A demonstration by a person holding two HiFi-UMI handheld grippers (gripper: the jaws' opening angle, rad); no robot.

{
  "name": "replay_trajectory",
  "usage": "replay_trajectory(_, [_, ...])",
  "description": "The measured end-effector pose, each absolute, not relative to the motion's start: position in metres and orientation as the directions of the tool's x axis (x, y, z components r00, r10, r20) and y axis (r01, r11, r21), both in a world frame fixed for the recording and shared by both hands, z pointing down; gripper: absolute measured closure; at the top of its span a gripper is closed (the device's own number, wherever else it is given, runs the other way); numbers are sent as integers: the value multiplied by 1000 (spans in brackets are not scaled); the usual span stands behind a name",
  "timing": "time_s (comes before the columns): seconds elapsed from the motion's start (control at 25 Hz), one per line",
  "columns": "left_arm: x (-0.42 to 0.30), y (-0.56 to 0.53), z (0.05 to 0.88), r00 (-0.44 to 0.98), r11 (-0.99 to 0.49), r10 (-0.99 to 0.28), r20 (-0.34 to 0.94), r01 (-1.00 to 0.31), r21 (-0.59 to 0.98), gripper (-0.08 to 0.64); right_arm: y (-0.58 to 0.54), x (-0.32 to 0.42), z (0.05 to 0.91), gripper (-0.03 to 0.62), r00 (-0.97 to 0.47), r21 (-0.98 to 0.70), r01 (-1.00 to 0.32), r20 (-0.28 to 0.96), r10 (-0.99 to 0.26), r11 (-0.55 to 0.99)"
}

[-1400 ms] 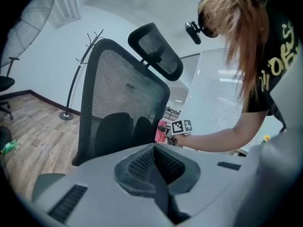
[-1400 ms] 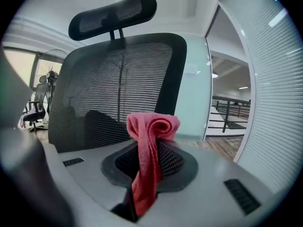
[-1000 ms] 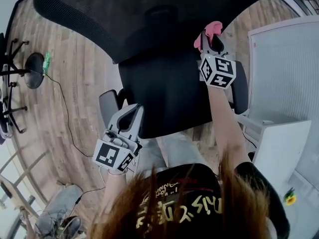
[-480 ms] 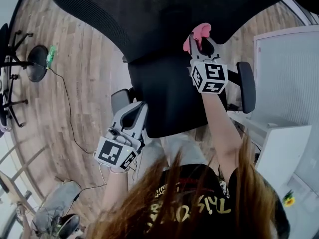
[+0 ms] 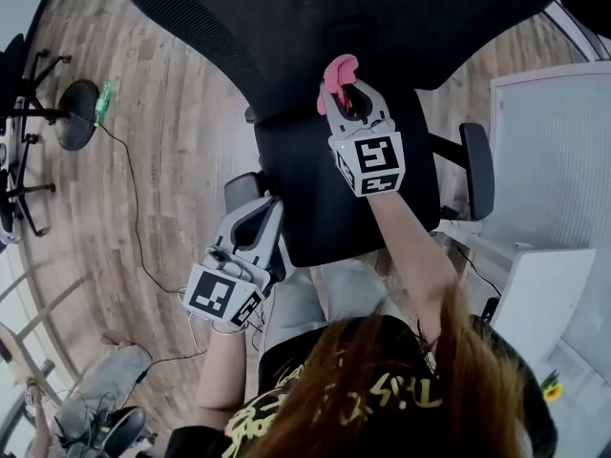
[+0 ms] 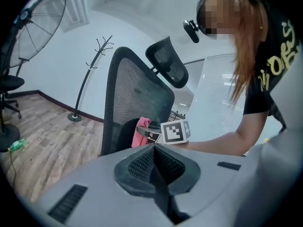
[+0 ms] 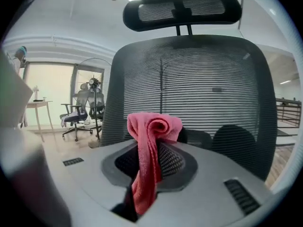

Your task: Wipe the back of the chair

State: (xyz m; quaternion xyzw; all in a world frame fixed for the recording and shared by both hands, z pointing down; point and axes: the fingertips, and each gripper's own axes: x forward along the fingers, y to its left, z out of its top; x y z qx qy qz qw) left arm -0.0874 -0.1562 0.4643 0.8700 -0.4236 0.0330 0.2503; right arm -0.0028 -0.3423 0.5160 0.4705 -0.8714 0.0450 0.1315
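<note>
**Pink cloth up at the chair back**

The right claw (image 5: 349,92) is clenched on a pink cloth (image 5: 335,72). In the right gripper view the cloth (image 7: 150,141) is pinched in the right claw (image 7: 147,150), w/ a rolled lump on top & a strip hanging down in the gap. This claw is over the chair's seat (image 5: 315,189) & points at the chair's black mesh back (image 5: 286,27). The cloth is low on that back, nr the middle. Can't tell if it touches the mesh.

From the right gripper view the back (image 7: 199,79) fills most of the pic, w/ the headrest (image 7: 182,8) above it. Dark round shapes show thru the mesh low down.

The left claw (image 5: 256,216) is clenched w/ nothing in it. In the left gripper view its two sides (image 6: 154,150) meet in one line. It is at the seat's front left corner, just beside the gray armrest (image 5: 242,190), well apart from the cloth. It looks at the chair from the side, so the back (image 6: 128,93) & headrest (image 6: 166,67) both show, w/ the pink cloth (image 6: 142,132) low down by the back.

The chair stands on a wood floor (image 5: 162,141). A thin cable (image 5: 132,213) & a small green thing (image 5: 104,100) lie on the floor left of the chair. A coat stand (image 6: 90,82) is behind the chair by the wall.
</note>
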Motion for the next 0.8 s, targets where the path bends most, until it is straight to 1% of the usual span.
replay_trajectory(0.32, [-102,-152,466,615,-489,-740,274,-771,409,565,-316,-82,516,518,-678,81,-687,283,-678,722])
replay_trajectory(0.64, [-107,-141,463,584,-461,-764,273,-791,401,565,-296,-133,518,518,-752,55,-602,298,-588,797])
replay_trajectory(0.8, [-106,-138,465,571,-446,-771,281,-800,402,565,-278,-155,519,518,-798,69,-517,321,-510,853])
